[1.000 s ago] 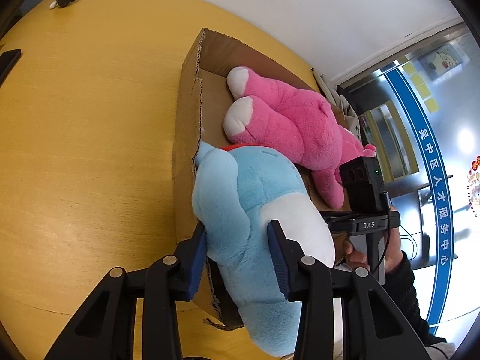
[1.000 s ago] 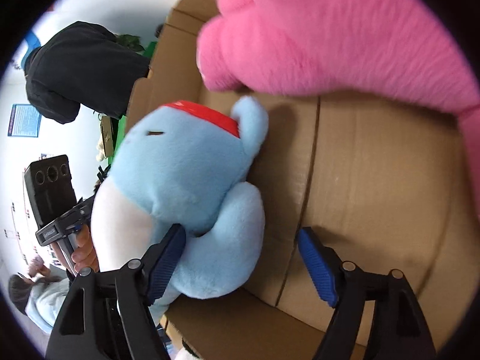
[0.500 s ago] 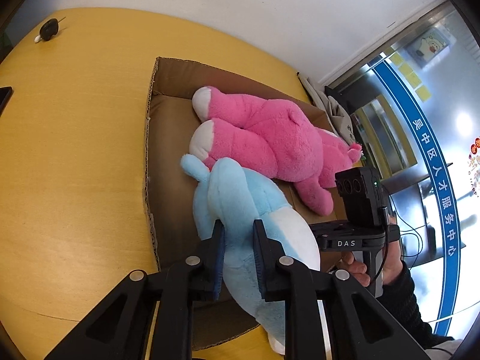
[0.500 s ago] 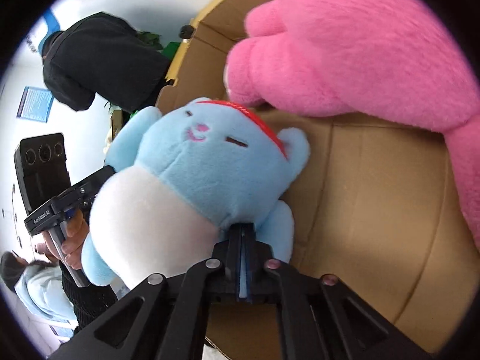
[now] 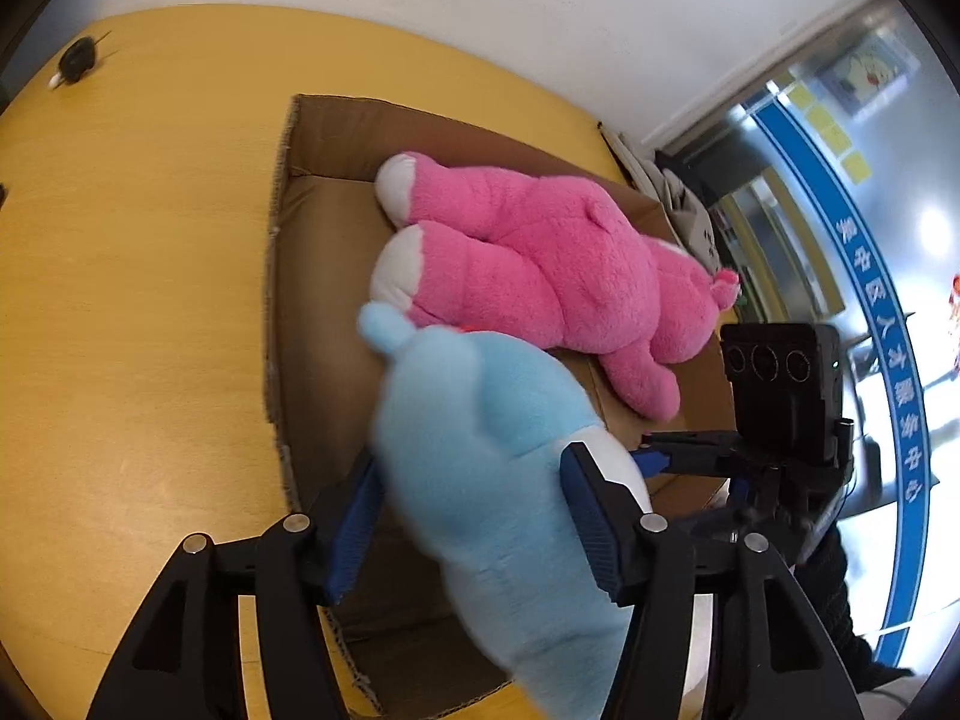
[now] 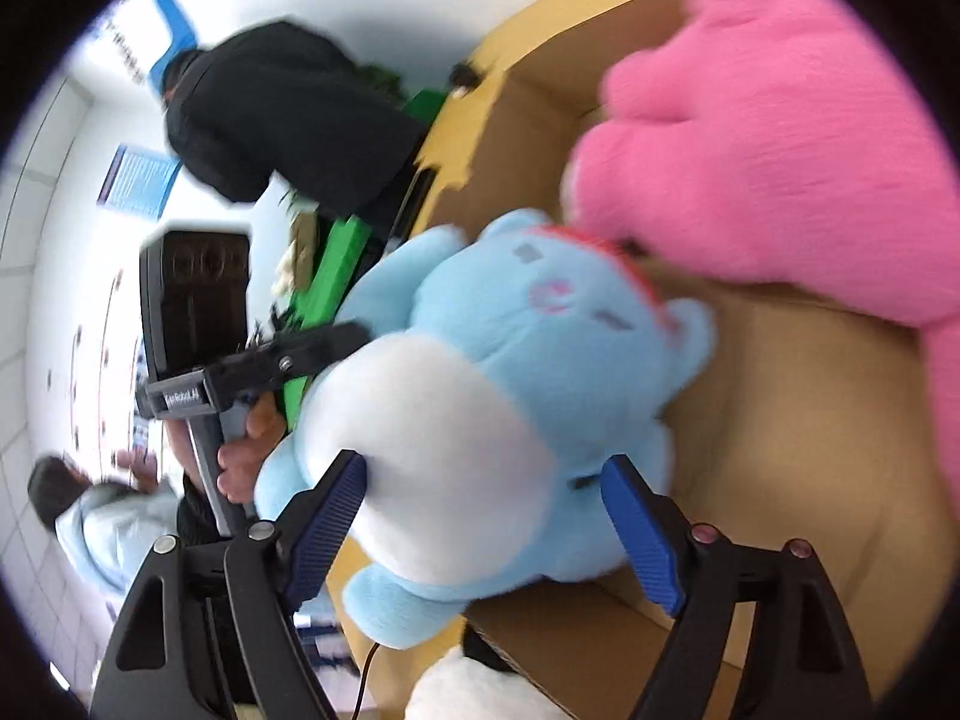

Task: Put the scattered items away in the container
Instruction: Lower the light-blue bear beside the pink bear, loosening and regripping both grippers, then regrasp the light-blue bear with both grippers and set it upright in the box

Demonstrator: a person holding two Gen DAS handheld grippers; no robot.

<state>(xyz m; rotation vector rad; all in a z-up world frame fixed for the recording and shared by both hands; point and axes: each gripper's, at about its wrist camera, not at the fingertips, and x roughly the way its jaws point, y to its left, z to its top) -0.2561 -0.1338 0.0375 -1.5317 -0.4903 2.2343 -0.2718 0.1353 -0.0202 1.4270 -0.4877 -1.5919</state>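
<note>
On the yellow table (image 5: pixel 120 300), at about 10 o'clock in the left wrist view, a small black object (image 5: pixel 77 59) lay near the far edge. To the right of it stood the cardboard box (image 5: pixel 282 276), open at the top, and its near left wall was at about 9 o'clock from the centre. Inside the box the pink plush toy (image 5: pixel 540 264) lay along the far side, with its white-soled feet pointing to 9 o'clock. The blue plush toy (image 5: pixel 492 456) was just below it, at about 6 o'clock; its ear was near the pink feet, and its lower body hung over the near rim of the box. The left gripper (image 5: pixel 468 510) had its jaws spread wide, one blue pad on each side of the blue toy. I cannot tell if the pads touched the fur. At about 3 o'clock the right gripper (image 5: pixel 654 461) was seen from the side.

In the right wrist view the left gripper (image 6: pixel 336 339) appeared at 9 o'clock, held by a hand (image 6: pixel 246 456). The blue plush toy (image 6: pixel 480 408) was in the centre, face up, with its white belly between the pads of the right gripper (image 6: pixel 486 516), whose jaws were also spread. The pink plush toy (image 6: pixel 780 138) filled the area at 2 o'clock, and the box (image 6: pixel 798 420) floor was at 4 o'clock.
</note>
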